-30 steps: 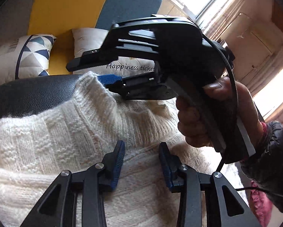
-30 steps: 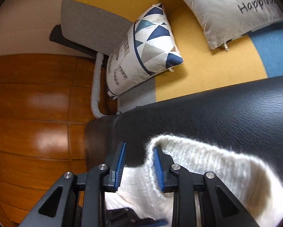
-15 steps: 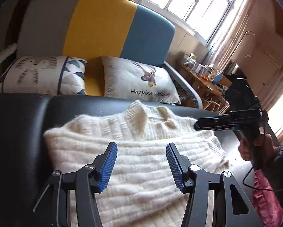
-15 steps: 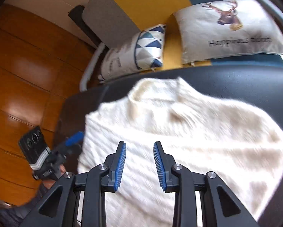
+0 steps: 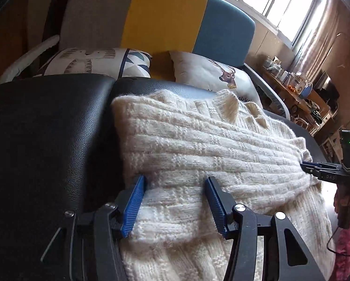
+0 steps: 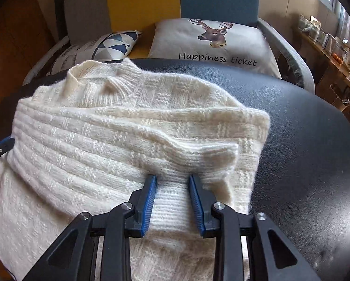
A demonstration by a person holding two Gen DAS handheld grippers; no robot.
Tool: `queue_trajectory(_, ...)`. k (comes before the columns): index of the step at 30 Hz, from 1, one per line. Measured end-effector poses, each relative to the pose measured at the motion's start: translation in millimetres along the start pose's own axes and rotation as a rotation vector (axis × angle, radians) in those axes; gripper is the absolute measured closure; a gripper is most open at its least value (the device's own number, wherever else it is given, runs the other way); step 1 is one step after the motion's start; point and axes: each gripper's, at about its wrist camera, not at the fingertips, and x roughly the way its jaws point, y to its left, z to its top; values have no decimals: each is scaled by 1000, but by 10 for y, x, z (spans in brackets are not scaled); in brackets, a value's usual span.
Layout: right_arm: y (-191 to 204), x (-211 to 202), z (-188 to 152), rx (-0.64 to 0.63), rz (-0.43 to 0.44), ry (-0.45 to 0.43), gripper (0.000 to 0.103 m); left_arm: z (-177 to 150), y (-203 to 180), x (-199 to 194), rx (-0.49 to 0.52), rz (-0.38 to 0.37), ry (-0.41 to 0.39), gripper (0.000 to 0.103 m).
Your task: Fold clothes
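Observation:
A cream knitted sweater [image 5: 198, 145] lies flat on a black leather surface [image 5: 46, 140], collar at the far end and sleeves folded across the body. My left gripper [image 5: 175, 187] is open, low over the sweater's left part, straddling a fold of knit. In the right wrist view the sweater [image 6: 104, 128] fills the middle. My right gripper [image 6: 172, 182] is open, and the ribbed sleeve cuff [image 6: 212, 157] lies between and just beyond its fingers. The right gripper [image 5: 315, 171] also shows at the sweater's right edge. The left gripper's blue tip [image 6: 5, 142] peeks in at the left.
Behind the leather surface [image 6: 303, 140] stands a grey, yellow and blue sofa [image 5: 165, 16] with a triangle-patterned cushion [image 5: 93, 61] and a deer cushion [image 6: 212, 42]. A cluttered wooden table [image 5: 296, 89] stands at the right under a window. Wooden floor lies at the left.
Both grippers have drawn back from the collar and come down over the near part of the sweater. The right gripper, earlier at the collar's edge, now sits at the folded sleeve cuff.

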Motion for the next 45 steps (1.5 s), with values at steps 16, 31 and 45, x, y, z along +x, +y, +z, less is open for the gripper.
queue_trajectory(16, -1121, -1116, -1837, 457, 458, 6, 71, -1329, 359, -1417, -177, -153, 16, 37)
queue_trajectory(31, -946, -911, -2638, 514, 796, 90, 71, -1995, 92, -1644, -121, -204, 71, 18)
queue_trajectory(45, -688, -843, -2505, 479, 763, 70, 71, -2000, -220, -1604, -57, -192, 68, 18)
